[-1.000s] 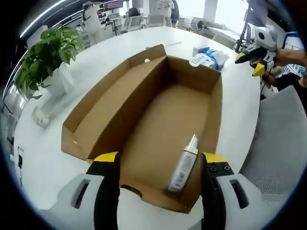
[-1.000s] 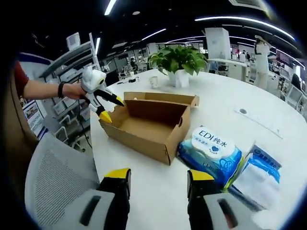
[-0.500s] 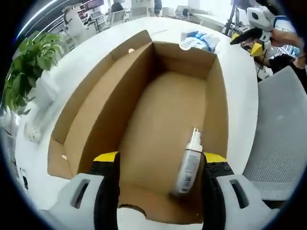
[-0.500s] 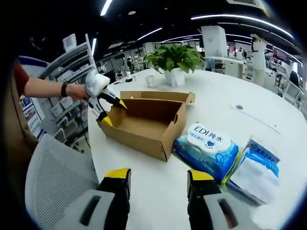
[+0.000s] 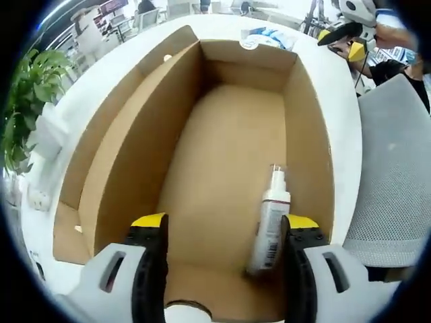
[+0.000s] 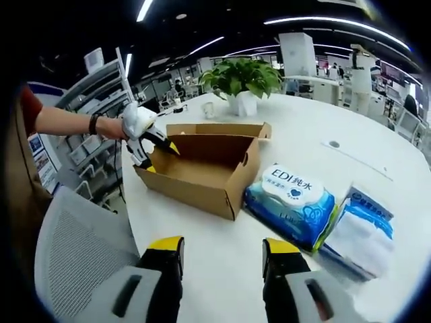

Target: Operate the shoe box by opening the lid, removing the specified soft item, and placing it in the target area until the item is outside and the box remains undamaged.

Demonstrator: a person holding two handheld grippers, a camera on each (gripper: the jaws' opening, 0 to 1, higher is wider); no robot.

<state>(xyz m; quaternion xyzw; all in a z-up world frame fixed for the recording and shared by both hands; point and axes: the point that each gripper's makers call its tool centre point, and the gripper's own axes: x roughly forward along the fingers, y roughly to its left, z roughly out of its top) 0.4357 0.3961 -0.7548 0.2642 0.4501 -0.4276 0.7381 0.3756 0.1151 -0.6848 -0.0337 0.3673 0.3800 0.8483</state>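
Your left gripper view looks steeply down into the open shoe box from close above its near end. Your right gripper view sits low over the white table, well back, facing across it toward the box. Both views share the box and the wipes pack beyond it.

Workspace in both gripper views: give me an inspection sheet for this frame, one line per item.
Surface: white round table, chair beside it.
Job's things: open cardboard shoe box, lid folded back; spray bottle lying inside by the right wall.
Clutter: EDI wet wipes pack, second blue-white pack, potted plant.
Grippers: left gripper open, fingers over the box's near end; right gripper open, over bare table.
Cables: nothing seen.
Surroundings: open office, ceiling strip lights.
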